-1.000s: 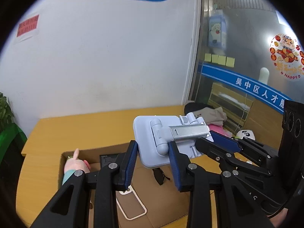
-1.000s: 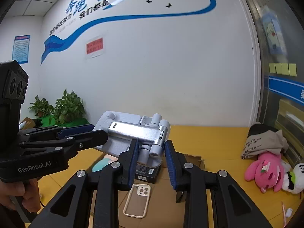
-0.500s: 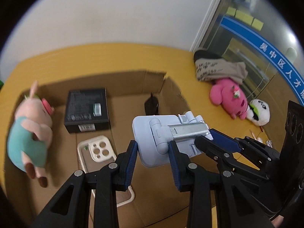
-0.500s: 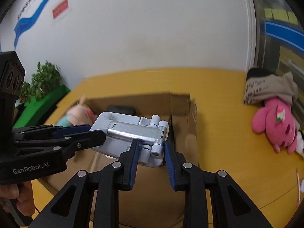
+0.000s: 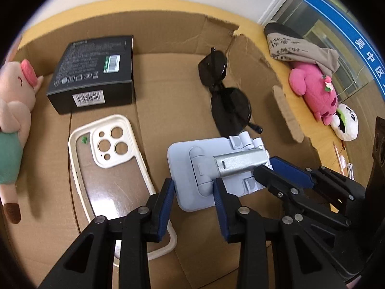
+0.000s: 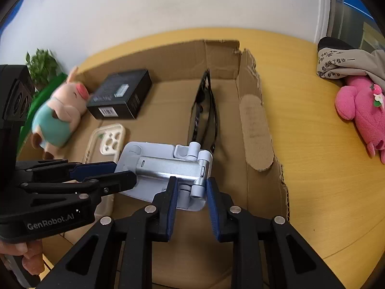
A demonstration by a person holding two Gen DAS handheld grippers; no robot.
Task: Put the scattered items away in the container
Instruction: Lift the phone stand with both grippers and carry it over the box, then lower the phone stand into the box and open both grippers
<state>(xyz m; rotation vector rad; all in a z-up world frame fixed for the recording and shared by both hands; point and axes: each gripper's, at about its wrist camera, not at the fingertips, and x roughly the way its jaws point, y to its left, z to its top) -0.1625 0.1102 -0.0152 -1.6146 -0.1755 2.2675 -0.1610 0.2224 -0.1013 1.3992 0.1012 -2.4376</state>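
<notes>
I hold the grey phone stand (image 5: 211, 168) over the cardboard box (image 5: 168, 24), low in the middle of the frame. My left tongs (image 5: 192, 190) pinch its round hinge. My right tongs (image 6: 191, 187) are closing on its other end, with the hinge between the pads.

Already in the box I see the black box (image 5: 93, 72) and the piggy toy (image 5: 14, 110) at the upper left, the phone case (image 5: 108, 159) below them, and the sunglasses (image 5: 223, 91) near the right wall.

Still out on the table (image 6: 312, 144), at the right of the frame, lie the pink toy (image 5: 312, 89), the panda toy (image 5: 346, 120) and the grey cloth (image 5: 300, 48). I think the job is more than half done.
</notes>
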